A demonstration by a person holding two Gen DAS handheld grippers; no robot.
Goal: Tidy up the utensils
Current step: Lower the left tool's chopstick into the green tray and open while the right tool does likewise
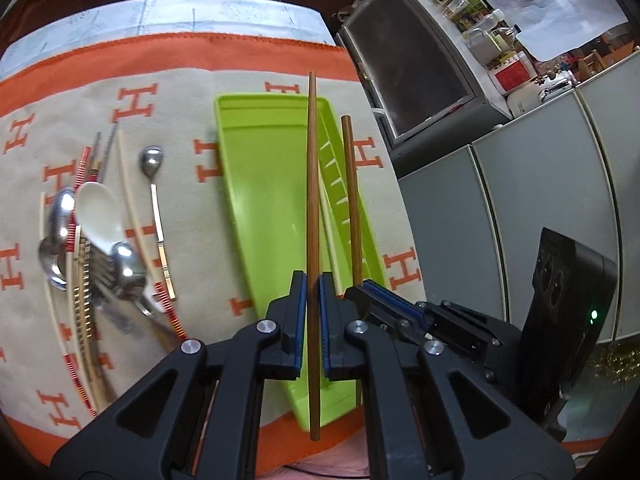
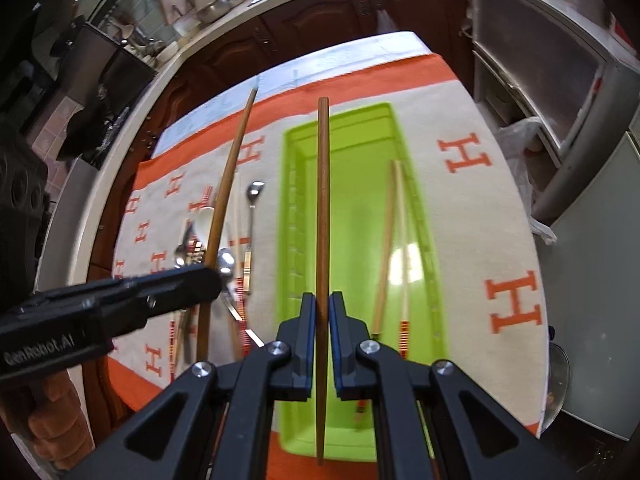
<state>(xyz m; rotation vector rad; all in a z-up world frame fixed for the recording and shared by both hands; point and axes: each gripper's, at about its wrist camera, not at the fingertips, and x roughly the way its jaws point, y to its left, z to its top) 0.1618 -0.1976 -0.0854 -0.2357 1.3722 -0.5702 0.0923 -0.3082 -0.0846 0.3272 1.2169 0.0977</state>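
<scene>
My left gripper (image 1: 313, 284) is shut on a brown wooden chopstick (image 1: 313, 200), held above the green plastic tray (image 1: 256, 168). My right gripper (image 2: 322, 306) is shut on a second brown chopstick (image 2: 322, 208), also above the tray (image 2: 352, 208). In the left wrist view the right gripper (image 1: 362, 286) and its chopstick (image 1: 352, 192) show just right of mine. In the right wrist view the left gripper (image 2: 208, 278) with its chopstick (image 2: 228, 184) shows at the left. Two pale chopsticks (image 2: 394, 240) lie inside the tray.
A pile of spoons, a white ceramic spoon (image 1: 98, 212), a fork and striped chopsticks (image 1: 82, 280) lies on the cloth left of the tray. A slim steel spoon (image 1: 154, 184) lies beside it. Grey cabinets (image 1: 520, 208) stand to the right of the table.
</scene>
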